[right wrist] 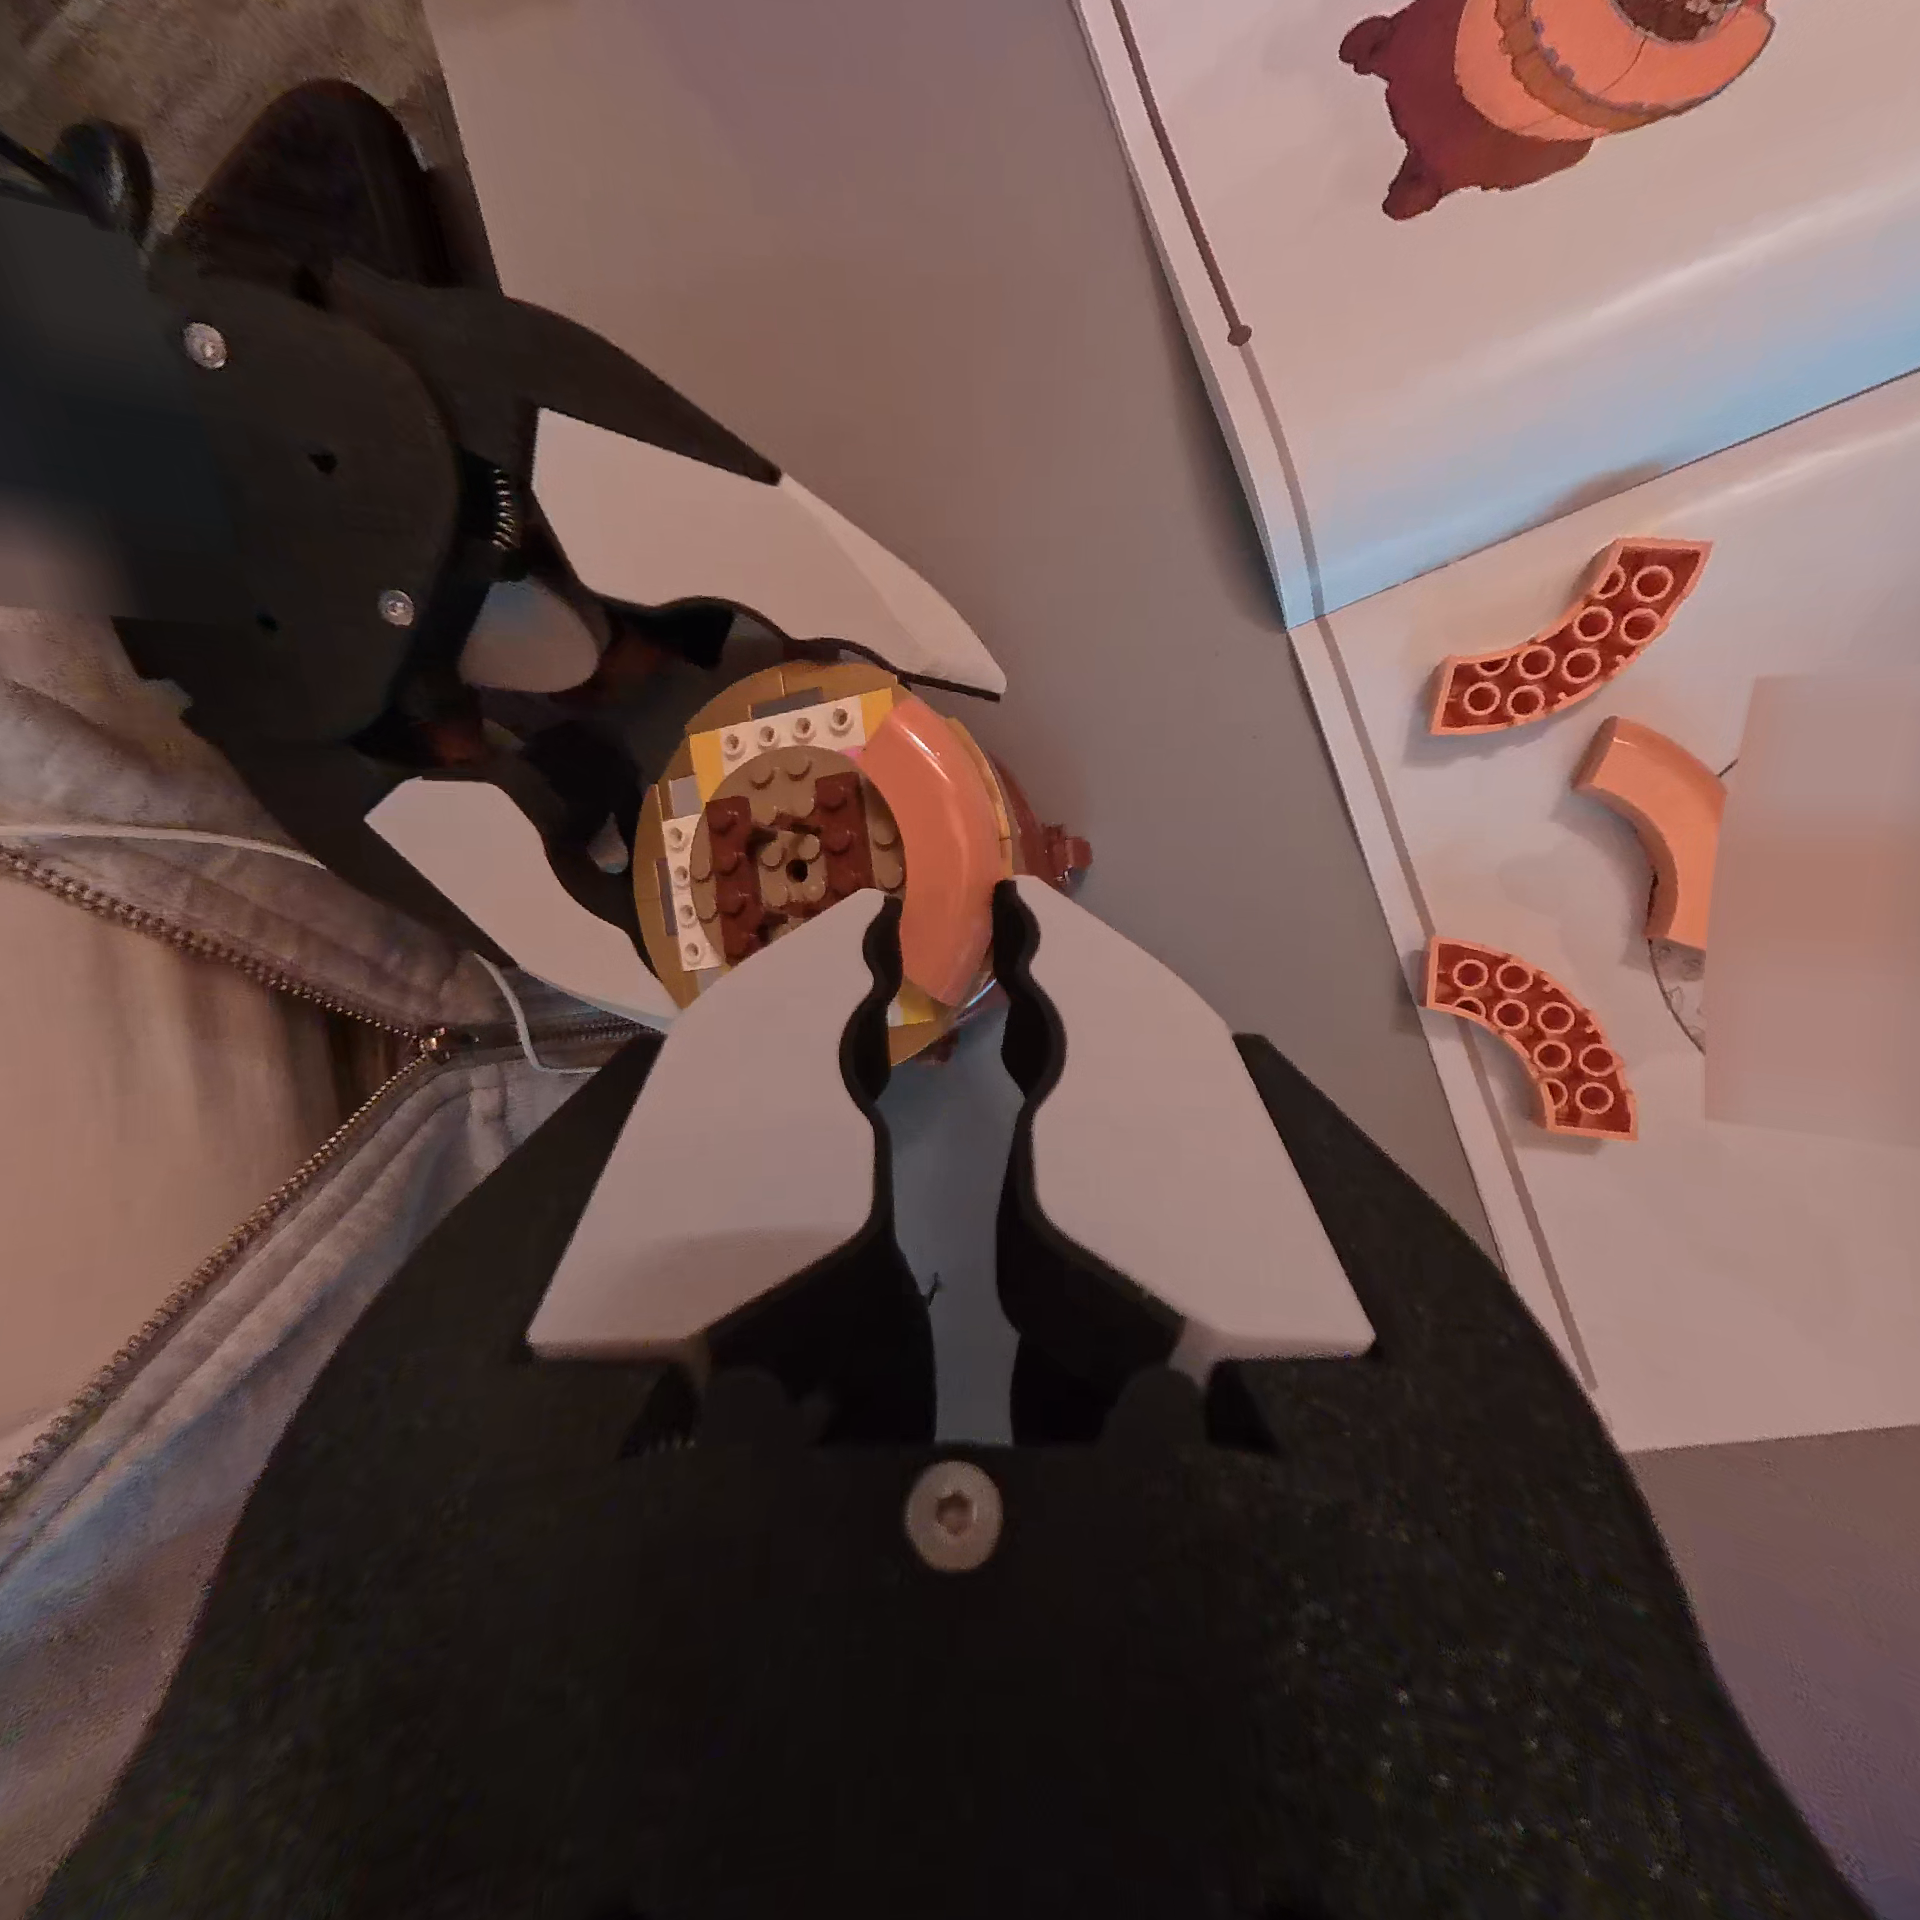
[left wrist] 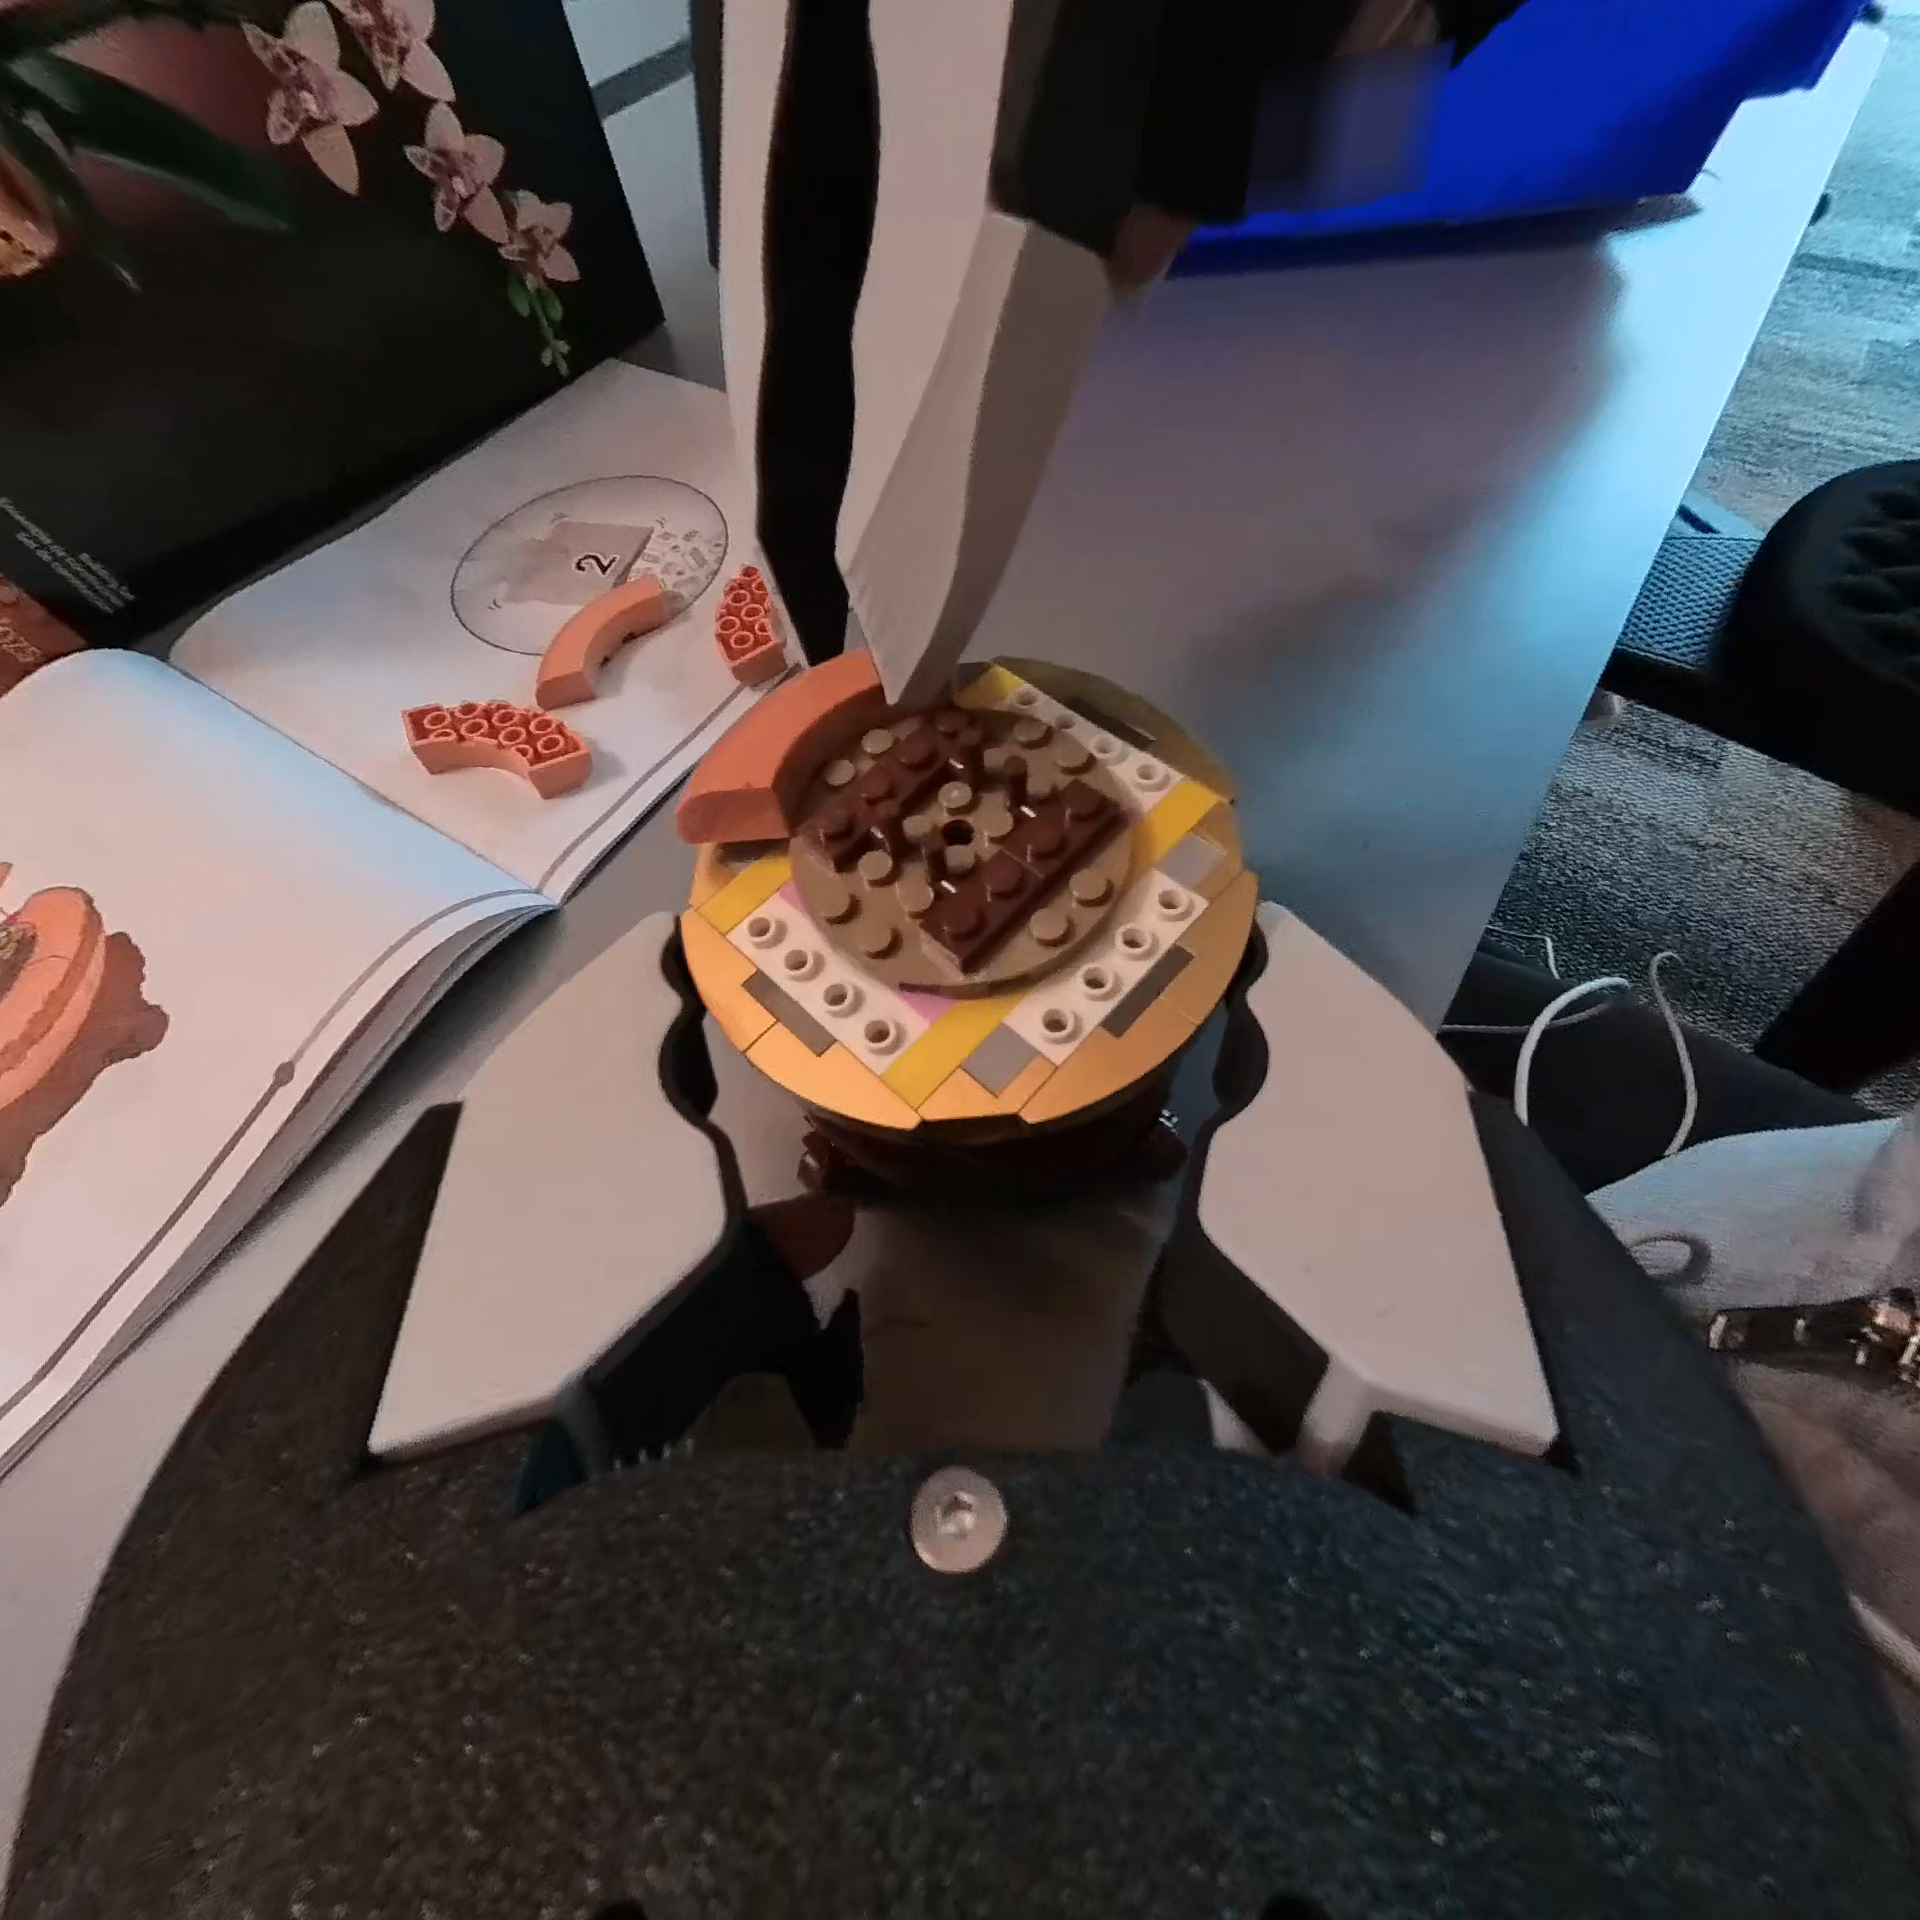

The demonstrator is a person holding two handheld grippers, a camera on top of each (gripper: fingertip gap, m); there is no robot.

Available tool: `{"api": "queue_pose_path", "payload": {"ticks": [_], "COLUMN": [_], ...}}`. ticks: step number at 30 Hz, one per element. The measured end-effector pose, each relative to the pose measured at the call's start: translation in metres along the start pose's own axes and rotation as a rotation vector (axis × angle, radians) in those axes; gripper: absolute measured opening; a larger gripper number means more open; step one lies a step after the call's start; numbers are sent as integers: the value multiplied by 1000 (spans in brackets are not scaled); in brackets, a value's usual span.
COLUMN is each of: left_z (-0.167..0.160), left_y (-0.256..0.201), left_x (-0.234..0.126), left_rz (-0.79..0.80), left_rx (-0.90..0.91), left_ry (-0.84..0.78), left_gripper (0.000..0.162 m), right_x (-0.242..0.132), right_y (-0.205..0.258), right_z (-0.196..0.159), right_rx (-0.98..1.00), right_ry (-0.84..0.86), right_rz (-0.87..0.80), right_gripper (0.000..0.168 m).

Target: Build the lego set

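Note:
A round Lego assembly [left wrist: 1039, 1081] with a gold rim, white and yellow plates and a tan disc carrying brown plates sits between my left gripper's [left wrist: 966, 935] fingers, which are shut on its sides. My right gripper [left wrist: 873, 665] comes down from above at the assembly's far left rim. It is shut on a salmon curved brick [left wrist: 758, 758] that rests on the rim. In the right wrist view, my right gripper [right wrist: 938, 899] pinches one end of the curved brick [right wrist: 935, 821] over the assembly [right wrist: 649, 883], and the left gripper [right wrist: 805, 842] clasps the assembly from the left.
Three more salmon curved bricks [left wrist: 499, 743] [left wrist: 597, 649] [left wrist: 748, 623] lie on an open instruction booklet [left wrist: 260, 935] left of the assembly. They also show in the right wrist view [right wrist: 1569, 634] [right wrist: 1652, 821] [right wrist: 1527, 1039]. A dark box [left wrist: 260, 312] and a blue bin [left wrist: 1507, 156] stand behind. The table edge runs along the right. My right fingertips sit around 4 cm from my left ones.

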State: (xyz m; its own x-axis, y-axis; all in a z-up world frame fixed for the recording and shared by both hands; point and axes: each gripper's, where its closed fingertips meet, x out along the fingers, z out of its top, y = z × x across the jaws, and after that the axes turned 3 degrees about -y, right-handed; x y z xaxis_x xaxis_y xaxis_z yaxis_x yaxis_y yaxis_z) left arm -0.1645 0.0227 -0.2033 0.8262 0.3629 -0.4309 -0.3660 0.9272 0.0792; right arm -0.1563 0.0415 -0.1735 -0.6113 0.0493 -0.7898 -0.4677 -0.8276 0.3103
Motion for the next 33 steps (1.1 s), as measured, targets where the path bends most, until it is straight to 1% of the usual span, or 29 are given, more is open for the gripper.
{"api": "queue_pose_path", "payload": {"ticks": [6,10,14,17,18,19,20,21,23,28,33], "left_z": [0,0,0,0,0,0,0,-1,-1,-1,-1], "left_y": [0,0,0,0,0,0,1,1,1,1,1], "left_x": [0,0,0,0,0,-1,-1,-1,-1,-1,-1], "left_rz": [1,0,-5,-9,-11,-13,-15,-16,-18,-19,-18], "left_rx": [1,0,-3,-4,-2,-2,-2,0,1,3,2], "left_ry": [-2,-3,-3,-3,-4,-4,-4,-4,-4,-4,-3], "left_gripper": [95,95,95,95,95,95,95,95,95,95,95], "right_x": [-1,-2,-2,-11,-17,-24,-30,-35,-35,-9,0], "right_y": [-1,0,5,7,5,0,-3,-2,4,-4,-2], "right_z": [-2,-2,0,3,8,14,21,27,29,14,11], "right_rx": [-12,-35,-8,-31,-54,-80,-118,-159,-229,-360,-383], "right_ry": [90,128,120,104,75,32,-22,-77,-109,15,73], "right_rz": [-82,-107,-51,-15,-14,-17,-4,34,124,79,62], "right_gripper": [17,19,25,30,28,20,6,2,0,0,0]}}
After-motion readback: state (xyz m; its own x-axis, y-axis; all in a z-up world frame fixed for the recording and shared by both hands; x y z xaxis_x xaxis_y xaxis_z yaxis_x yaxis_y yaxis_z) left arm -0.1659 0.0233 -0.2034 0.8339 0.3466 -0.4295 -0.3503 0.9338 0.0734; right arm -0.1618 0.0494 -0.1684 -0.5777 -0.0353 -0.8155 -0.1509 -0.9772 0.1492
